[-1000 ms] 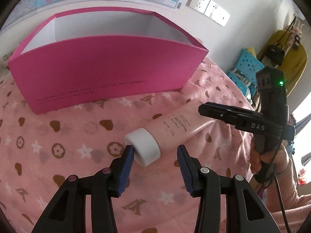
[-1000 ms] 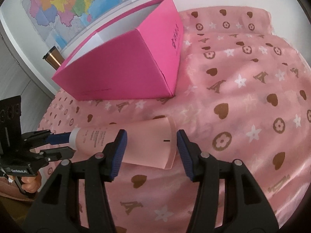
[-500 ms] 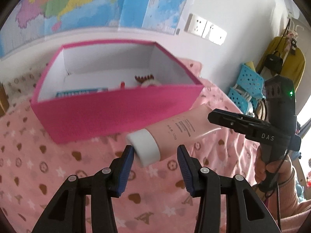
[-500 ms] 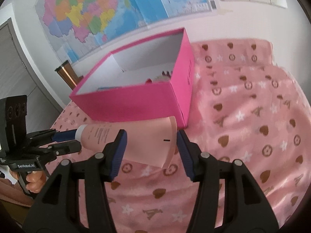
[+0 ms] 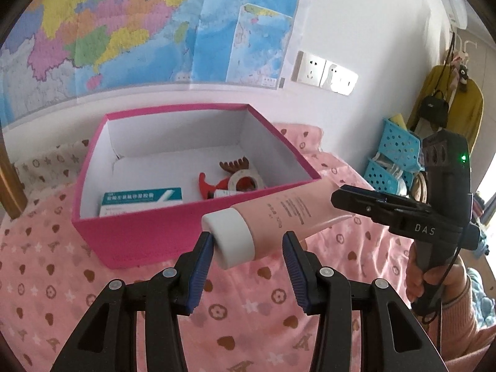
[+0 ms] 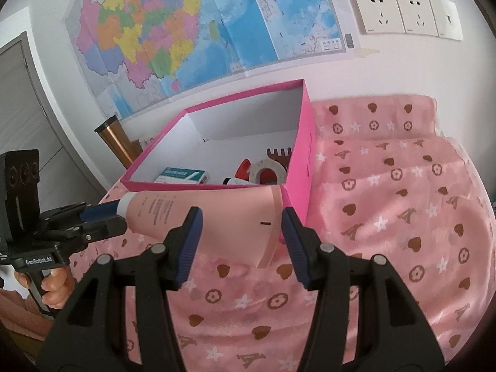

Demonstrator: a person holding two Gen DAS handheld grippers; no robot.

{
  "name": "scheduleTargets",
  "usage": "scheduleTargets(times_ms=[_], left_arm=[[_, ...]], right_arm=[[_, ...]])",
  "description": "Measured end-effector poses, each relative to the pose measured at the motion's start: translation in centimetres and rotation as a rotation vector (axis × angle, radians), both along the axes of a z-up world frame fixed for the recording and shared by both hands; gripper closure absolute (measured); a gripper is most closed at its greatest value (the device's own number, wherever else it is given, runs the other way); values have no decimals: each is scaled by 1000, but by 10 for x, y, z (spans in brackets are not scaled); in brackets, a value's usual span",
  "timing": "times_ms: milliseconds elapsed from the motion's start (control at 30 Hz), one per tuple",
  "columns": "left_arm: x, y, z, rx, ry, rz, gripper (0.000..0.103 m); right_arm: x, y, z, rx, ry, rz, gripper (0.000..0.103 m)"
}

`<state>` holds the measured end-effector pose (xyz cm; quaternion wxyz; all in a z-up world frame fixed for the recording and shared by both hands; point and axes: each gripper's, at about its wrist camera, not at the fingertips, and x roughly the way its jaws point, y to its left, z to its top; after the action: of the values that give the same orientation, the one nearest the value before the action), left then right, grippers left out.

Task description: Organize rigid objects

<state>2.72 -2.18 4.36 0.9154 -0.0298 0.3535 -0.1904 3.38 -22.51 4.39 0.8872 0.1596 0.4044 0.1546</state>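
A pink tube [image 5: 279, 214] with a white cap [image 5: 231, 238] hangs in the air in front of the pink box [image 5: 139, 235]. My left gripper [image 5: 248, 248] sits around the cap, its left pad touching it and a gap at the right pad. My right gripper [image 6: 241, 232] sits around the tube's flat end [image 6: 235, 226], with a small gap beside the right pad. The box [image 6: 297, 167] holds a teal and white carton [image 5: 141, 200], a tape roll [image 5: 246, 181], a brown comb [image 5: 235, 164] and a red item [image 5: 207, 186].
The pink patterned cloth [image 6: 387, 217] covers the surface. A map hangs on the wall behind the box. A copper cylinder [image 6: 116, 142] stands left of the box. Blue baskets [image 5: 390, 161] and hanging clothes are at the far right.
Both grippers have lifted the tube off the cloth to about the height of the box's rim. The inside of the box has come into view.
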Motion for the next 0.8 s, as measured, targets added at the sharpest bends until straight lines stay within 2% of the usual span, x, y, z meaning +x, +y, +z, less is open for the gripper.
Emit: scheduleTargets(times_ms=[800], left_arm=[[28, 5, 18, 25, -77, 45, 55]], right_arm=[[34, 1, 12, -1, -37, -8, 47]])
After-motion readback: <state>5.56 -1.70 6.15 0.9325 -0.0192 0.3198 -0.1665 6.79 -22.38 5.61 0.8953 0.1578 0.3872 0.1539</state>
